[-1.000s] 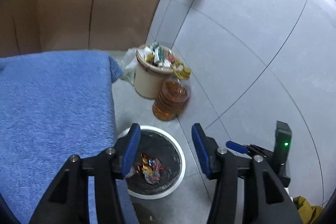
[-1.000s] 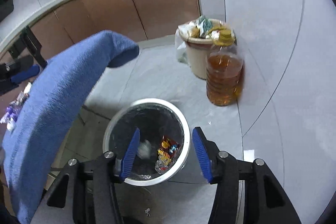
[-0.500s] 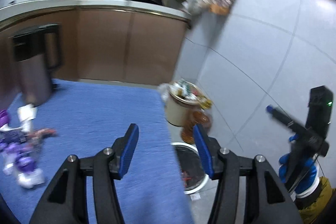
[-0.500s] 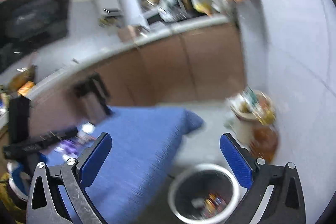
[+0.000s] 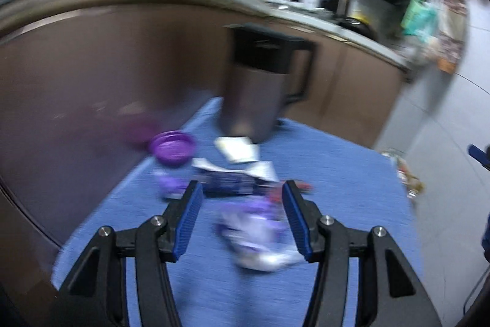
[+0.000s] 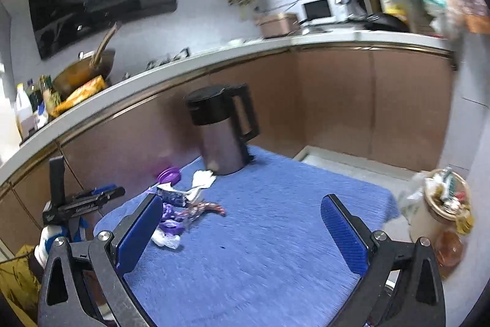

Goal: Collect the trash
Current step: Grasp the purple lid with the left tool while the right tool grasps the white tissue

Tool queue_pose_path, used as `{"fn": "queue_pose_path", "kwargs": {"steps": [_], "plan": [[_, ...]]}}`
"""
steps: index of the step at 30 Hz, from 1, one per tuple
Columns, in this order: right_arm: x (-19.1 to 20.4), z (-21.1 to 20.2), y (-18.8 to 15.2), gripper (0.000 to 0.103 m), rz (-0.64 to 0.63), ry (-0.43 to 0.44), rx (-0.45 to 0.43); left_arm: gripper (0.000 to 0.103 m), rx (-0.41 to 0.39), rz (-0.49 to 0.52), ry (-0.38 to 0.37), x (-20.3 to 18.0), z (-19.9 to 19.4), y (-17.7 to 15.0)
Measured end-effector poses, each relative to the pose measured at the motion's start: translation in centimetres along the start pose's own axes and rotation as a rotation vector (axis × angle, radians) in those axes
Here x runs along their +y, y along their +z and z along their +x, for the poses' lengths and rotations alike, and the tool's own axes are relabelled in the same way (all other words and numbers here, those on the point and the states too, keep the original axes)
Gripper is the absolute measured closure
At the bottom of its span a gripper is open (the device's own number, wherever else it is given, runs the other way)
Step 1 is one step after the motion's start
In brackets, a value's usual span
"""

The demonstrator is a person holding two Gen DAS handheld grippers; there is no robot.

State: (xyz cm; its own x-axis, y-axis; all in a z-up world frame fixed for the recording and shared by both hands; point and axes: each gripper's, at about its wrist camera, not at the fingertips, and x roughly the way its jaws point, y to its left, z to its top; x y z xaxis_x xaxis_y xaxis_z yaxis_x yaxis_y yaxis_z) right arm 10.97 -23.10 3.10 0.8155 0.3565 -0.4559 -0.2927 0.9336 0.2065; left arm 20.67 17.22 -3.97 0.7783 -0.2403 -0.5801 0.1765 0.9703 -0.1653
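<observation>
Both the left gripper [image 5: 242, 216] and the right gripper [image 6: 242, 233] are open and empty above the blue towel-covered table [image 6: 275, 235], where crumpled purple-and-white wrappers [image 5: 257, 235] lie heaped — closing there could catch the cloth or only one wrapper.

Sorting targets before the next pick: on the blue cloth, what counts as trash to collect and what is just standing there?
Trash: purple-white wrappers, dark blue packet, crumpled white paper, red wrapper.
Just there: kettle, purple lid.

Right gripper [image 6: 242, 230] gapes empty over the blue cloth [image 6: 275, 250], wrappers [image 6: 183, 213] beside a dark kettle [image 6: 225, 127]
</observation>
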Motion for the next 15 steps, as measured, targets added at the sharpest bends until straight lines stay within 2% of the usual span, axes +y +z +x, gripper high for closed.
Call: {"fn": "queue_pose_path", "kwargs": {"steps": [3, 6, 7, 11, 15], "plan": [[1.3, 4.1, 0.5, 0.0, -0.034, 0.031, 0.056, 0.051, 0.029, -0.052, 0.034, 4.0, 2.6, 1.2], [1.9, 8.4, 0.5, 0.0, -0.054, 0.054, 0.113, 0.051, 0.076, -0.087, 0.041, 6.4, 6.0, 3.0], [2.2, 10.3, 0.6, 0.004, -0.06, 0.069, 0.138, 0.051, 0.101, -0.09, 0.034, 6.8, 7.5, 3.9], [2.8, 17.4, 1.2, 0.014, -0.059, 0.116, 0.22, 0.052, 0.159, -0.066, 0.055, 6.1, 11.8, 5.9], [4.0, 25.4, 1.3, 0.024, -0.053, 0.148, 0.3, 0.06, 0.235, -0.037, 0.068, 5.4, 16.3, 6.7]]}}
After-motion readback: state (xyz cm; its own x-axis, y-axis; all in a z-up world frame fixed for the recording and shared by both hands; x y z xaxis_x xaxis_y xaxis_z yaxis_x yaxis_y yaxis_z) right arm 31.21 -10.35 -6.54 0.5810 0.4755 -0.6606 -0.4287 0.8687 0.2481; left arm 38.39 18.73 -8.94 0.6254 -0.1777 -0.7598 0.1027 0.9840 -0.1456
